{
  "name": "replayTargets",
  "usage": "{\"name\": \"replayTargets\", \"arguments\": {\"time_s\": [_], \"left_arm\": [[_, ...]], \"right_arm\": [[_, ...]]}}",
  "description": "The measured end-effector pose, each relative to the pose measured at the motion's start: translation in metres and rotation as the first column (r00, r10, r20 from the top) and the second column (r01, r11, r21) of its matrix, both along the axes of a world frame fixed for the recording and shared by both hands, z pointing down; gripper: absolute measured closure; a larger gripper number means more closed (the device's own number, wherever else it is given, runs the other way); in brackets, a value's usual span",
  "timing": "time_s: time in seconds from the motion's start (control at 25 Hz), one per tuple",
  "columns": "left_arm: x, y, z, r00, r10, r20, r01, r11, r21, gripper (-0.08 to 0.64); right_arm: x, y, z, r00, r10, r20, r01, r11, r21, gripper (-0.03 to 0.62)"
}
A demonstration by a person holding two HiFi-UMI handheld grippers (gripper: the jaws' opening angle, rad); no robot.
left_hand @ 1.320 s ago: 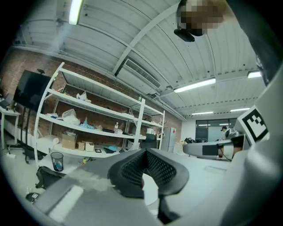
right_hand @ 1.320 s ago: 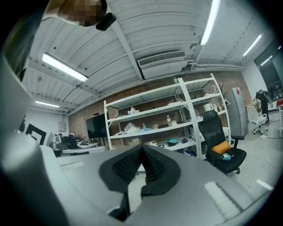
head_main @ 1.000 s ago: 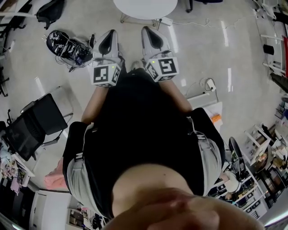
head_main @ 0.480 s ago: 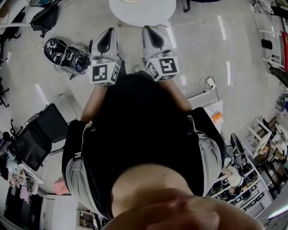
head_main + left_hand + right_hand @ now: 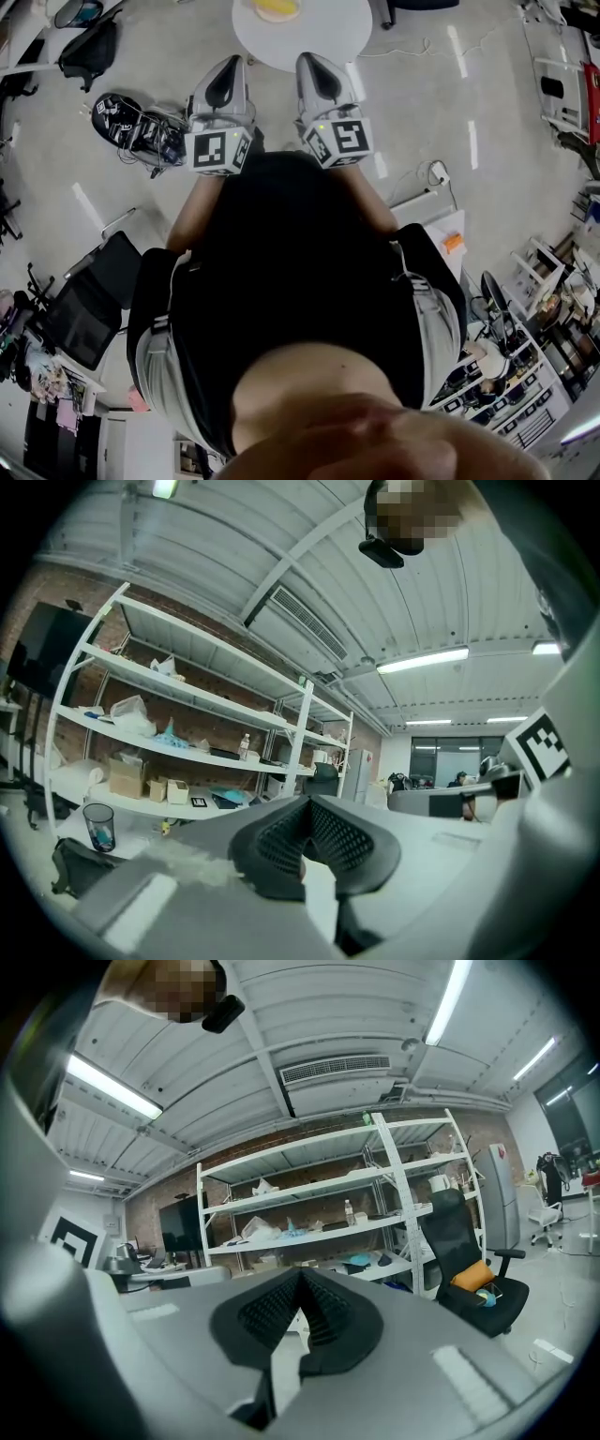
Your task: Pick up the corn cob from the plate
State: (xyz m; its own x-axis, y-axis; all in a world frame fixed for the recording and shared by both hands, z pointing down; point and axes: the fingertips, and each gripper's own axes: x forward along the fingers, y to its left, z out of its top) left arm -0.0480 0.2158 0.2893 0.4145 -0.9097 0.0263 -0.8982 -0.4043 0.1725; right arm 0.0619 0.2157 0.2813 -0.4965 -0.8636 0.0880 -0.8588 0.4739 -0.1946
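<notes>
Round white table point(image 5: 300, 37) at the top of the head view, taken as the mark for everything else. On its far part, cut by the picture's edge, a yellow thing, by its look the corn cob point(image 5: 277, 7); too small to tell what lies under it. Just short of the table's near rim, side by side and clear of it, left gripper point(image 5: 232, 62) and right gripper point(image 5: 307, 58), both levelled toward the table and well short of the cob. Left one closed, ribbed pads point(image 5: 277, 834) met at the tips, nothing held. Right one likewise closed, pads point(image 5: 267, 1312) pressed together, empty. Left of the table and nearer to the camera, a black bag point(image 5: 131, 117) with tangled cables on the pale floor. Nearer again from the table's near rim, behind both grippers, a person's black top point(image 5: 300, 281).
</notes>
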Motion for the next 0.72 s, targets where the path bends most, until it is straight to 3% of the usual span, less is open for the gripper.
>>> {"name": "replayTargets", "arguments": {"time_s": [0.72], "left_arm": [[-0.046,-0.082,0.01,0.993,0.114,-0.031,-0.115,0.993,-0.028,0.555]], "right_arm": [[-0.045,-0.075,0.005,0.992,0.122,-0.01,-0.122,0.992,-0.027,0.584]]}}
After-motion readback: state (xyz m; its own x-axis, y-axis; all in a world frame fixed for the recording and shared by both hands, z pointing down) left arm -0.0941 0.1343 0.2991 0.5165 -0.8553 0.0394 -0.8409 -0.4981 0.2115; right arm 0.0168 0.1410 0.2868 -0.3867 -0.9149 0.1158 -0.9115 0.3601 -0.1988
